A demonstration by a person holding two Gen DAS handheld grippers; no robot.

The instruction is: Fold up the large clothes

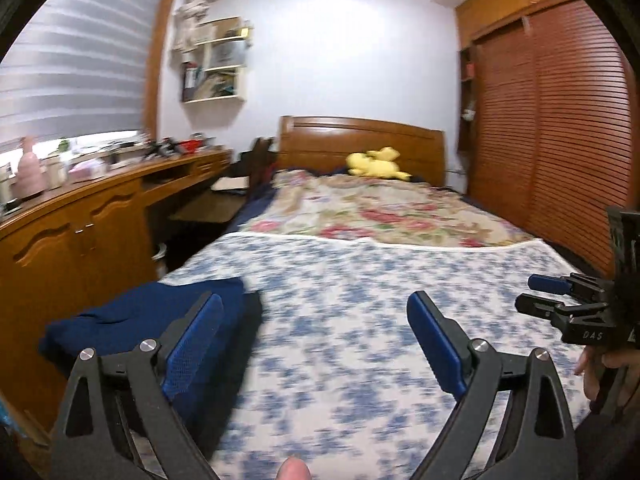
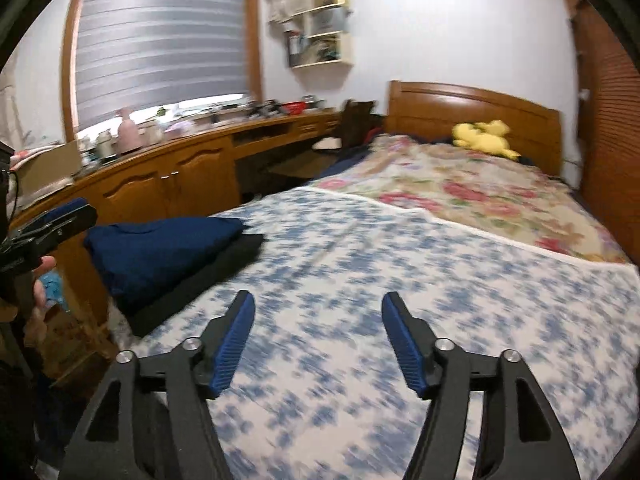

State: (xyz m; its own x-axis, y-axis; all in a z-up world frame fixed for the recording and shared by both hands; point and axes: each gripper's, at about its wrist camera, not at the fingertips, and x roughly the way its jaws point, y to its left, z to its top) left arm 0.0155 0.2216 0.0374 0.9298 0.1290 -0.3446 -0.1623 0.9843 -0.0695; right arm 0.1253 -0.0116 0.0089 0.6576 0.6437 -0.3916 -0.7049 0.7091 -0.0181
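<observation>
At the far left a wooden cabinet [image 2: 168, 188] runs along the wall under a window blind [image 2: 160, 36], its top crowded with small things too blurred to name. Next to it, on the near left corner of my bed [image 2: 400, 280], lies a folded navy garment [image 2: 160, 248], stacked on a folded black garment [image 2: 224, 276] whose edge shows beneath it. Both sit on the blue-and-white sheet [image 1: 360, 300].

My left claw [image 1: 316, 320] hangs just above the sheet with its jaws spread wide and nothing between them; its left finger [image 1: 196, 344] shows in front of the navy pile, but I cannot tell whether it touches it. My right claw [image 2: 318, 324] is further right, over bare sheet, jaws apart too and empty, well clear of the pile. Each claw shows at the edge of the other's view, with my hand [image 1: 600, 364] on the grip.

Further up the bed a floral blanket [image 1: 380, 212] covers the far half, and a yellow plush toy [image 1: 376, 164] lies against the headboard [image 1: 360, 140]. At the far right stands a slatted wardrobe door [image 1: 560, 120].
</observation>
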